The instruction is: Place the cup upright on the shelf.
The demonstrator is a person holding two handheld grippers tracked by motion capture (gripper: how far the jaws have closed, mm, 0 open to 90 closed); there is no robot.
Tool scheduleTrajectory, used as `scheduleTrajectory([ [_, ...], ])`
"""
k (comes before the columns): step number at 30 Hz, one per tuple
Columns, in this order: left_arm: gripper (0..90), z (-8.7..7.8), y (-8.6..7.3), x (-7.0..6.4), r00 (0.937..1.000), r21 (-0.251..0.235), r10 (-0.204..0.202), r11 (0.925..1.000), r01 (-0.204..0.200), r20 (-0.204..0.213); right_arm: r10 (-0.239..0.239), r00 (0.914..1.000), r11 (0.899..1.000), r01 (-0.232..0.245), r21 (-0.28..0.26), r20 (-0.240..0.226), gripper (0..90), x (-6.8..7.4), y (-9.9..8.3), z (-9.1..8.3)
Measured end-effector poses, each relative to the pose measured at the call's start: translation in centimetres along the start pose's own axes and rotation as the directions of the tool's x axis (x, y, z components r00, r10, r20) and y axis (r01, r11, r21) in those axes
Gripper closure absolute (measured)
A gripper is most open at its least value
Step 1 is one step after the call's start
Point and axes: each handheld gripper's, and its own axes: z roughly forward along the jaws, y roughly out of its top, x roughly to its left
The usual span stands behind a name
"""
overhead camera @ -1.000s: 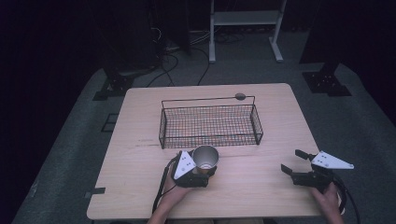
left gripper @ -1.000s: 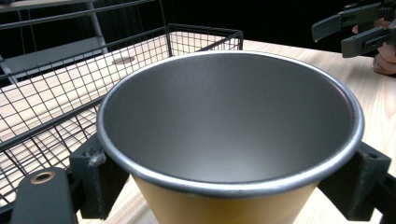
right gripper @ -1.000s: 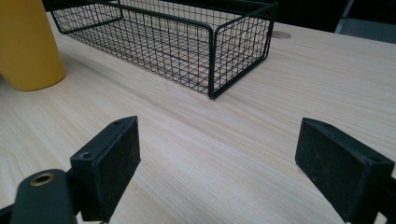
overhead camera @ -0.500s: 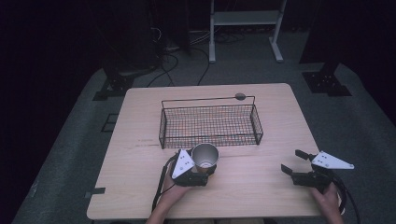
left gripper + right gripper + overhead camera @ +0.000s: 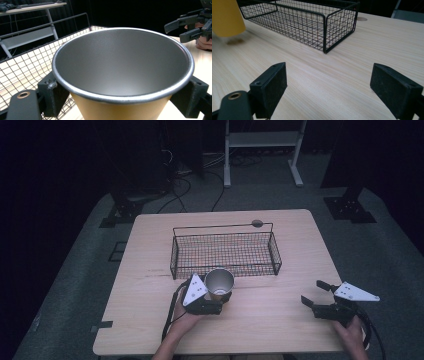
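left gripper view shows your left gripper (image 5: 123, 100) clamped on the cup (image 5: 122, 67), a jaw pressed to each side below the rim, mouth upright. from those jaws the wire basket (image 5: 225, 251) lies straight ahead, its near wall just beyond the cup, so your left hand is nearer. your right gripper (image 5: 337, 87) gapes empty, well off to the side

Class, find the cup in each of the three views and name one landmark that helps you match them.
High view: the cup sits low and left of centre, between the jaws of the left gripper, just in front of the wire basket.
Left gripper view: the cup spans most of the frame, open mouth up.
Right gripper view: its yellow side is at the top left corner.
Shared landmark: the wire basket.
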Motion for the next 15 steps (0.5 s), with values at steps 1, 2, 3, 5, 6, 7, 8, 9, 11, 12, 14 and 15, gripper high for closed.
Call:
scheduleTrajectory([
  [1,13.9,0.0,0.1,0.0,1.0000,0.000,0.001,1.0000,-0.001,0.003,0.000,1.0000,1.000,0.000,0.001,0.000,13.0,0.0,0.0,0.0],
  [2,13.9,0.0,0.1,0.0,1.0000,0.000,0.001,1.0000,-0.001,0.003,0.000,1.0000,1.000,0.000,0.001,0.000,13.0,0.0,0.0,0.0],
  [3,13.9,0.1,0.2,0.1,1.0000,0.002,0.002,1.0000,-0.002,0.003,0.000,1.0000,1.000,0.000,0.001,0.001,13.0,0.0,0.0,0.0],
  [5,13.9,0.2,0.4,0.2,1.0000,0.004,0.003,1.0000,-0.003,0.009,0.003,1.0000,1.000,-0.003,0.001,0.001,13.0,0.0,0.0,0.0],
  [6,13.9,0.2,0.5,0.3,0.9999,0.005,0.004,1.0000,-0.004,0.011,0.003,1.0000,1.000,-0.003,0.001,0.001,13.0,0.0,0.0,0.0],
  [7,13.9,0.3,0.6,0.4,0.9999,0.004,0.007,1.0000,-0.007,0.012,0.004,1.0000,1.000,-0.004,0.002,0.001,13.0,0.0,0.0,0.0],
  [8,13.9,0.3,0.7,0.4,0.9999,0.001,0.008,1.0000,-0.008,0.014,0.003,1.0000,1.000,-0.003,0.002,0.002,13.0,0.0,0.0,0.0],
  [9,13.9,0.3,0.8,0.5,0.9998,0.000,0.008,1.0000,-0.008,0.019,0.003,1.0000,1.000,-0.003,0.003,0.002,13.0,0.0,0.0,0.0],
  [11,13.9,0.3,1.0,0.7,0.9997,0.000,0.007,1.0000,-0.007,0.023,-0.002,1.0000,1.000,0.002,0.005,0.003,13.0,0.0,0.0,0.1],
  [12,13.9,0.3,1.2,0.9,0.9997,-0.003,0.007,1.0000,-0.007,0.025,-0.002,1.0000,1.000,0.002,0.006,0.003,13.0,0.0,0.0,0.1],
  [14,13.9,0.3,1.3,1.0,0.9996,-0.004,0.004,1.0000,-0.004,0.028,0.001,1.0000,1.000,-0.001,0.005,0.004,13.0,0.0,0.0,0.1],
  [15,13.9,0.3,1.6,1.2,0.9995,0.000,0.008,1.0000,-0.008,0.029,0.003,1.0000,1.000,-0.003,0.004,0.005,13.0,0.0,0.0,0.1],
])
